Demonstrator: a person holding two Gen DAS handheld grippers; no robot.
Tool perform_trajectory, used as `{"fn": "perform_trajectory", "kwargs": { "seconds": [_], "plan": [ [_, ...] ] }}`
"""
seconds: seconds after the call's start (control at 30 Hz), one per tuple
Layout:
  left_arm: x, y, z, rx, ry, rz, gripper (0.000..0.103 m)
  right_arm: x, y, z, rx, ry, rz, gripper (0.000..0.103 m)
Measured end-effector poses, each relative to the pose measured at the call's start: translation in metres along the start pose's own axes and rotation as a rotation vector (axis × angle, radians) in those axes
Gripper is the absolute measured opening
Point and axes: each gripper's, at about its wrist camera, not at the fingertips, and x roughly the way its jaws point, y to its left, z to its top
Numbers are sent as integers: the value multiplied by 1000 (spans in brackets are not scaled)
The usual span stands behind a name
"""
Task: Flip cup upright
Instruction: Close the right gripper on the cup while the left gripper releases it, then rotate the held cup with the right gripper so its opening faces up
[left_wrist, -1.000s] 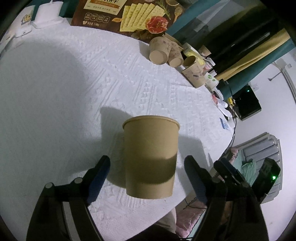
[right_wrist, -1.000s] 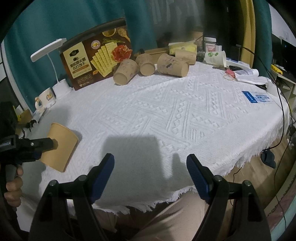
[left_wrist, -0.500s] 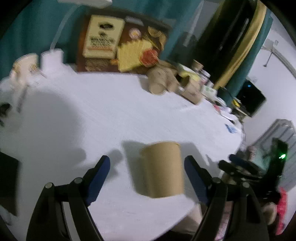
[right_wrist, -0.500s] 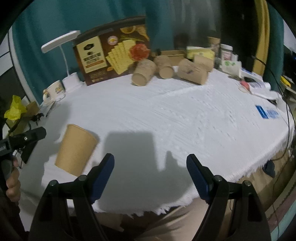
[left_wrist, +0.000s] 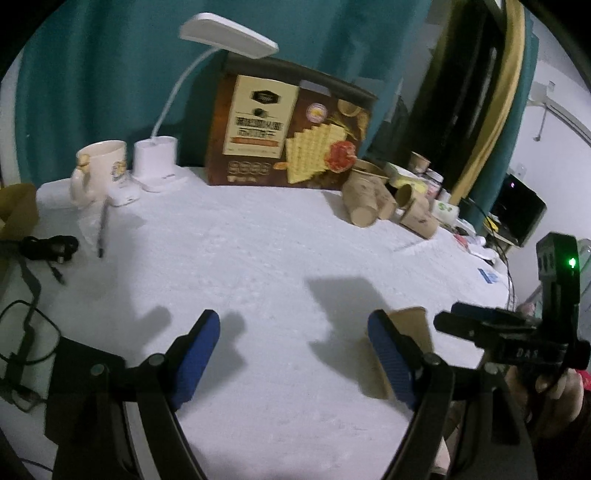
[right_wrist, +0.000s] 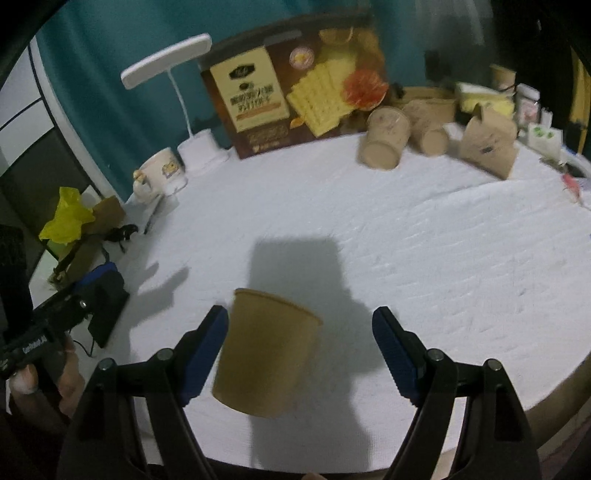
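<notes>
A plain brown paper cup (right_wrist: 264, 350) stands upright, rim up, on the white tablecloth near the front edge. My right gripper (right_wrist: 300, 354) is open with the cup between its blue fingers, close to the left finger; I cannot tell if it touches. In the left wrist view the cup (left_wrist: 410, 336) shows partly behind the right finger of my open, empty left gripper (left_wrist: 295, 358). The right gripper's body (left_wrist: 517, 332) is beyond the cup there.
Several paper cups (right_wrist: 384, 138) lie on their sides at the back by a cracker box (right_wrist: 295, 99). A white desk lamp (left_wrist: 157, 162), a mug (left_wrist: 99, 170), a pen and black cables (left_wrist: 44, 247) are at the left. The table edge (right_wrist: 535, 391) is close at the front right.
My left gripper has drawn back and to the left, away from the cup. My right gripper has swung left so the cup now stands between its fingers.
</notes>
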Motion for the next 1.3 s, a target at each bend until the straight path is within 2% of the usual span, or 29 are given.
{"fn": "perform_trajectory", "kwargs": {
  "seconds": [0.13, 0.2, 0.33, 0.43, 0.57, 0.63, 0.83, 0.9, 0.97, 1.03, 1.07, 1.13, 1.2, 1.3],
  "plan": [
    [-3, 18, 0, -9, -15, 18, 82, 21, 6, -2, 21, 68, -10, 78],
    [-4, 26, 0, -24, -16, 17, 82, 29, 7, -3, 37, 91, 12, 78],
    [-2, 33, -1, -41, -18, 7, 82, 40, 8, -3, 38, 129, -1, 78],
    [-1, 33, -2, -35, -15, 1, 82, 49, 9, -3, 52, 163, 26, 78],
    [1, 32, -3, -40, -11, -7, 82, 56, 7, -1, 64, 177, 41, 78],
    [1, 32, -3, -39, -10, -9, 82, 58, 7, -1, 66, 186, 67, 72],
    [1, 32, -3, -51, -13, -21, 82, 57, 6, 0, 64, 184, 125, 70],
    [1, 30, -3, -46, -15, -24, 82, 53, 5, 2, 61, 160, 122, 70],
    [2, 27, -2, -39, -12, -26, 82, 45, 5, 6, 42, 100, 93, 70],
    [3, 24, -1, -35, -10, -24, 82, 33, 12, 10, -48, -3, -5, 70],
    [3, 23, -1, -36, -10, -22, 82, 26, 20, 11, -122, -80, -83, 70],
    [3, 22, -1, -39, -12, -19, 82, 21, 29, 9, -211, -195, -152, 70],
    [2, 20, 0, -38, -16, -11, 82, 22, 32, 8, -263, -262, -190, 70],
    [0, 16, -1, -33, -21, -8, 82, 35, 36, 4, -309, -307, -262, 70]
  ]
}}
